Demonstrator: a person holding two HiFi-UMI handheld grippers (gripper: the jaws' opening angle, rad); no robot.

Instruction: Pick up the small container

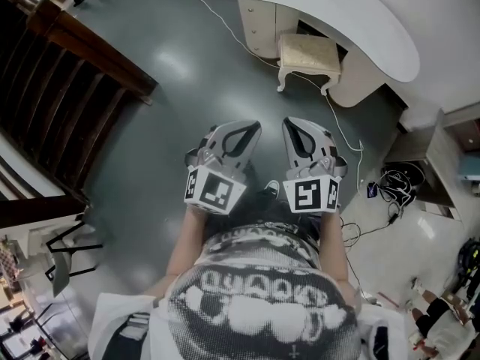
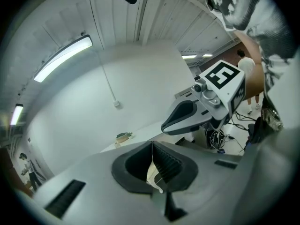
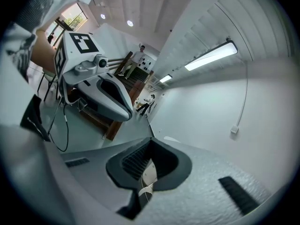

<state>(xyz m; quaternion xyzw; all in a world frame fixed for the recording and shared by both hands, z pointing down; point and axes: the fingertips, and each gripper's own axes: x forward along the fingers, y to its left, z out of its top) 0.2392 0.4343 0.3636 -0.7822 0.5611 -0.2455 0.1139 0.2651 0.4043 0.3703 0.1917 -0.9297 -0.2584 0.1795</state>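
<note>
Head view: left gripper (image 1: 244, 132) and right gripper (image 1: 298, 135) are held side by side close to the torso, above bare grey floor (image 1: 150, 103) — a carry pose, we'd say, not a reach. Nothing we'd call the small container is near them. The white counter (image 1: 375, 28), with a cushioned stool (image 1: 309, 51) under it, sits well apart, ahead. Left gripper view: jaws pressed together with nothing between them, pointed toward the counter, where a small greenish item (image 2: 123, 136) sits on top — possibly the container, too small to confirm. Right gripper view: jaws likewise fully together and empty, aimed at the wall (image 3: 211, 111) and stairs (image 3: 125, 67). We read both as closed because nothing is in reach yet; the approach comes first.
</note>
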